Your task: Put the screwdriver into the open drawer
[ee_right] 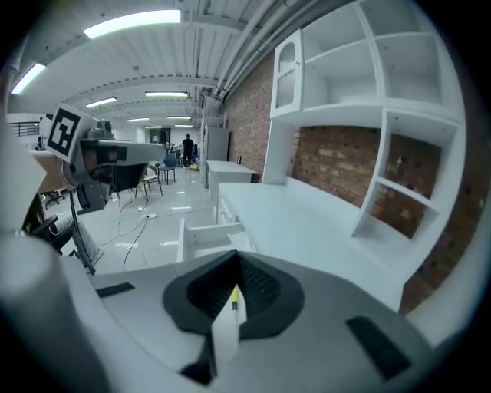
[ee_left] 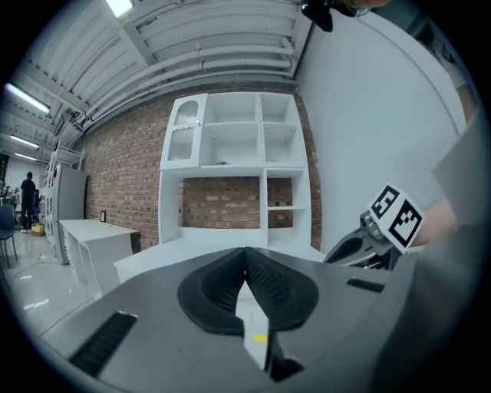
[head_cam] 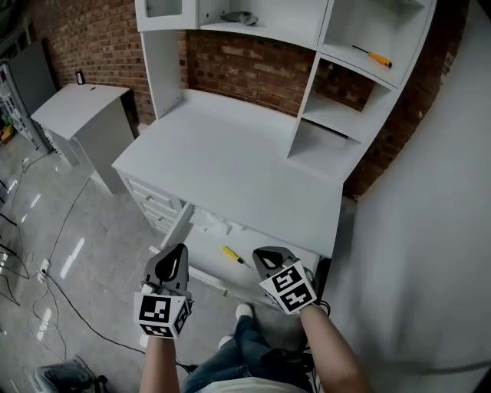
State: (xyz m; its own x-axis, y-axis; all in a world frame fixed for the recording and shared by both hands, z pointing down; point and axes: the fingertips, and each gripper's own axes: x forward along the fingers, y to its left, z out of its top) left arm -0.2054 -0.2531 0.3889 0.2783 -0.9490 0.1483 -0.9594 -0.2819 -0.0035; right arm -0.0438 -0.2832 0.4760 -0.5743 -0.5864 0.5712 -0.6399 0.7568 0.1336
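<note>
Ribbed right gripper (head_cam: 265, 257) closed — slim yellow screwdriver (head_cam: 232, 255) in drawer (head_cam: 201, 249).

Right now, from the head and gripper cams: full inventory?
desk with hutch: one, white, against the brick wall
drawer: one, white, open under the desktop
drawer screwdriver: one, yellow handle, lying in the drawer
shelf screwdriver: one, orange-yellow handle, upper right hutch shelf
grey object: one, top shelf, unidentifiable
side table: one, white, left of the desk
cables: several, dark, on the floor
left gripper: grey, shut, empty
right gripper: grey, shut, empty
</note>
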